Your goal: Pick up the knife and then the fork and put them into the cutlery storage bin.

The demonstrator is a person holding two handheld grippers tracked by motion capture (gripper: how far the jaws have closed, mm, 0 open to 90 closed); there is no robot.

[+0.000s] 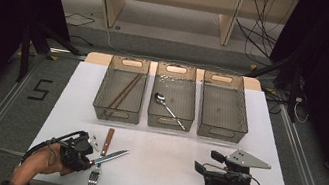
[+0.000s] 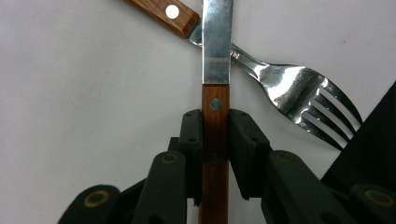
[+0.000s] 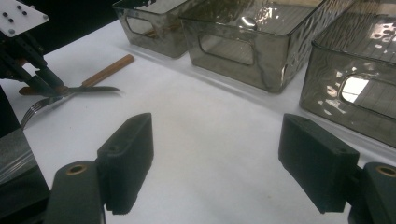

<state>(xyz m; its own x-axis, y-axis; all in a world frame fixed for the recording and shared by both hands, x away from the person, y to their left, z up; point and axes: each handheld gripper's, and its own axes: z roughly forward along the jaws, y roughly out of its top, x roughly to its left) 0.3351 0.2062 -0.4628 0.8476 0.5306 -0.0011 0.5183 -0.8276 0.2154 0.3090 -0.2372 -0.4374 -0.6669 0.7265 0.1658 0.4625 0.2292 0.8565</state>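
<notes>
Left gripper (image 2: 215, 135): jaws clamped on the knife (image 2: 216, 56) handle.
Knife: blade crosses over the fork (image 2: 285, 86).
Right gripper (image 3: 217, 158): jaws wide apart, well right of the knife.

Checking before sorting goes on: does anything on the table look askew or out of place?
Only the knife and fork: they lie crossed near the table's front edge, blade over the fork's neck. The left hand-held gripper is shut on the knife's wooden handle. Nothing looks spilled or damaged.
</notes>
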